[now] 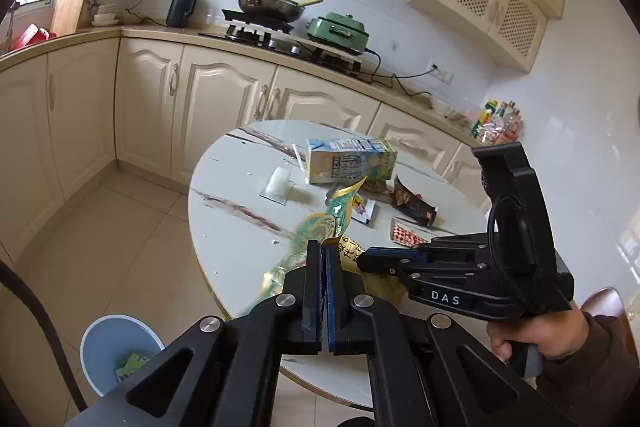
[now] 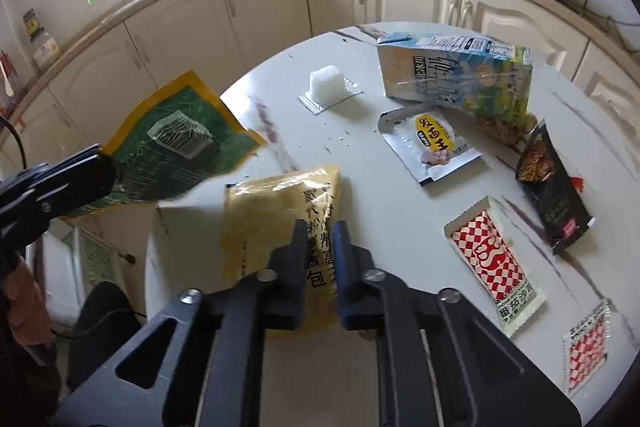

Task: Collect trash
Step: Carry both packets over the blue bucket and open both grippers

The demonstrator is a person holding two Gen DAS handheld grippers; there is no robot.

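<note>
- The green wrapper with the yellow edge [image 2: 176, 143] is in your left gripper [image 1: 323, 247]; the jaws are closed on its edge, and the wrapper hangs in the air beside the table, past its rim.
- The yellow sauce packet [image 2: 280, 211] lies on the white marble table [image 2: 360, 163], near the edge on your side. Your right gripper [image 2: 320, 227] stands over it with the jaws almost closed; the packet shows in the narrow gap between them, but you cannot tell from this view if the pads really pinch it.
- In the left wrist view the right gripper comes from the right, held by your hand [image 1: 540, 335] in a dark sleeve, and its tips are just beside the tips of the left one.
- More trash stays on the table: a milk carton [image 2: 456, 75] lying on its side, a small clear plastic cup [image 2: 326, 83], a silver sachet with a yellow label [image 2: 432, 143], a black snack bag [image 2: 548, 187], a red-and-white checked ketchup sachet [image 2: 496, 267], and a second checked sachet [image 2: 588, 347] near the right rim.
- A light blue bin [image 1: 116, 351] stands on the tiled floor below the table, at the left, with some green packaging inside it.
- Behind are cream kitchen cabinets [image 1: 224, 99], a frying pan [image 1: 272, 5] on the stove, and a green electric cooker [image 1: 340, 31].
</note>
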